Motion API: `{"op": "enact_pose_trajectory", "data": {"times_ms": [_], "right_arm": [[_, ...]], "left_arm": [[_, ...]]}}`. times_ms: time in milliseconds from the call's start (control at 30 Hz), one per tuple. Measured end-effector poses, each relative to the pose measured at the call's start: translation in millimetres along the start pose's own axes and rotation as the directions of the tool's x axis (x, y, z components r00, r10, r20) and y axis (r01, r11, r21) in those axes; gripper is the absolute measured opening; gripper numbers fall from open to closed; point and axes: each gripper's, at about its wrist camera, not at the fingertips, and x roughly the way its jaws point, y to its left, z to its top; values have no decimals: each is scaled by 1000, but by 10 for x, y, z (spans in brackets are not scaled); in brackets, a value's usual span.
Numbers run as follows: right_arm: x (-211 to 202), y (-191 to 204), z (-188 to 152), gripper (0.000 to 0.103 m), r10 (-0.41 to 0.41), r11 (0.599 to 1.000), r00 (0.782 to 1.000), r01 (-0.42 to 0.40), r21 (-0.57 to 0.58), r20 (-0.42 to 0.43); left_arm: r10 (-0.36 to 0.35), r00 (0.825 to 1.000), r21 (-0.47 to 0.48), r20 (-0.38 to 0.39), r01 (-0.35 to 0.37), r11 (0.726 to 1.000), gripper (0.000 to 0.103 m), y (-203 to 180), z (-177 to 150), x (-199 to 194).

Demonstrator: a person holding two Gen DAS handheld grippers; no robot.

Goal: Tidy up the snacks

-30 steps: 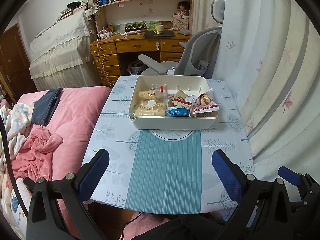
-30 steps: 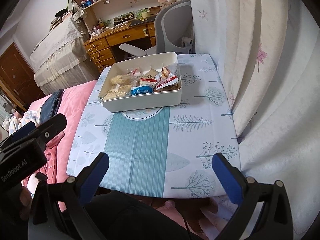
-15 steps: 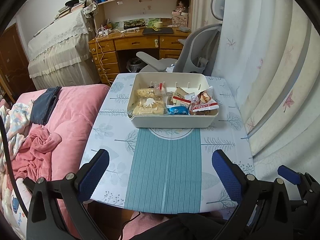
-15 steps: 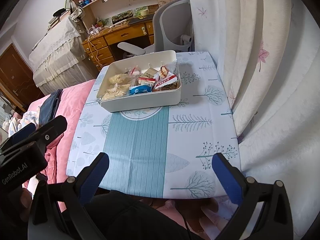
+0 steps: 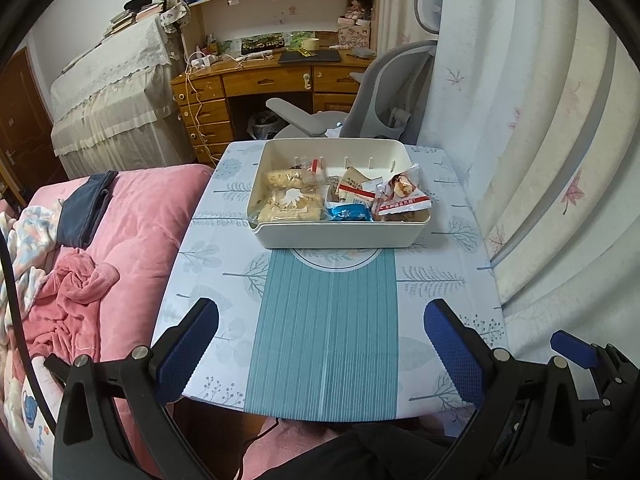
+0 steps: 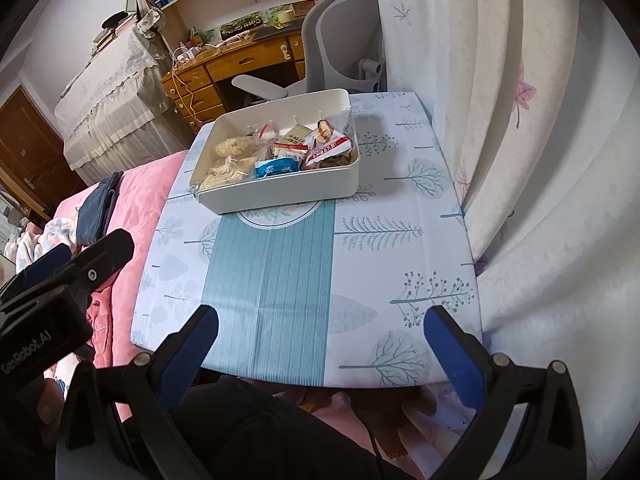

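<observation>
A white bin [image 5: 340, 234] stands at the far middle of a small table [image 5: 432, 280]; it also shows in the right wrist view [image 6: 288, 196]. It holds several wrapped snacks: pale cracker packs [image 5: 290, 204] on the left, a blue packet [image 5: 347, 213] in the middle, a red-and-white packet [image 5: 402, 200] on the right. My left gripper [image 5: 320, 346] is open and empty over the table's near edge. My right gripper [image 6: 320, 350] is open and empty, also at the near edge, well short of the bin.
A pink-quilted bed [image 5: 120, 248] with a dark pouch [image 5: 84, 210] lies left of the table. Curtains [image 5: 540, 140] hang close on the right. A grey office chair [image 5: 372, 108] and wooden desk [image 5: 260, 84] stand behind the table.
Both grippers have drawn back and risen slightly from the table, so the bin looks a little farther away. Both stay open and empty. The snacks have not moved.
</observation>
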Motion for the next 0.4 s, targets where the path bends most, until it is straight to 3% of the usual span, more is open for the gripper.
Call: {"op": "enact_pose_trajectory", "data": {"times_ms": [400], "right_arm": [[-5,-35,-13,103,-3,1000,1000,3,14,-4]], "left_arm": [[-6,1000,10,1,6,1000,102,-15,8,-4]]}}
